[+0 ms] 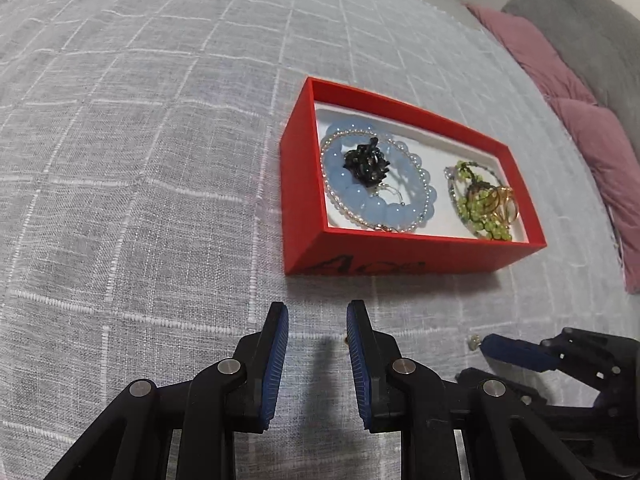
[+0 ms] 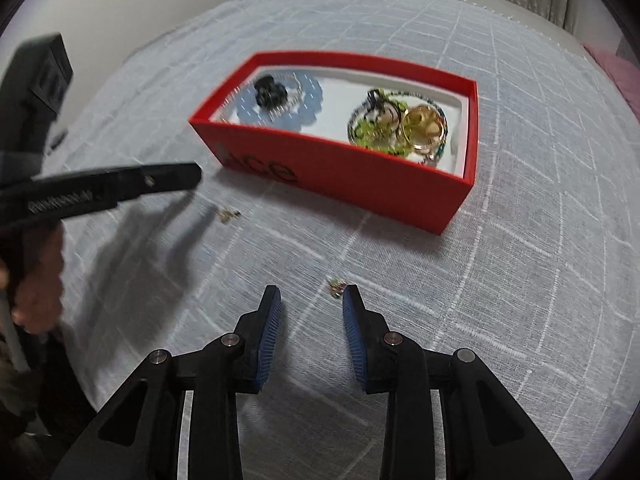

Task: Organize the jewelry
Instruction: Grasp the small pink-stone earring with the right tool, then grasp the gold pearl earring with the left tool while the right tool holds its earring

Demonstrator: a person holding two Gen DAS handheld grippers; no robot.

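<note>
The right claw stands part open and empty, a small earring just inside its right fingertip on the bed. The left claw is also part open, holding nothing. Beyond both sits the red box with a blue bracelet, green beads and gold rings. Another earring lies near the left claw.

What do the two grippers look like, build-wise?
Both match: the left gripper and right gripper have black plastic linkage arms with silver pivot pins, and two fingers faced with blue ribbed pads. No cables or markings visible.
</note>
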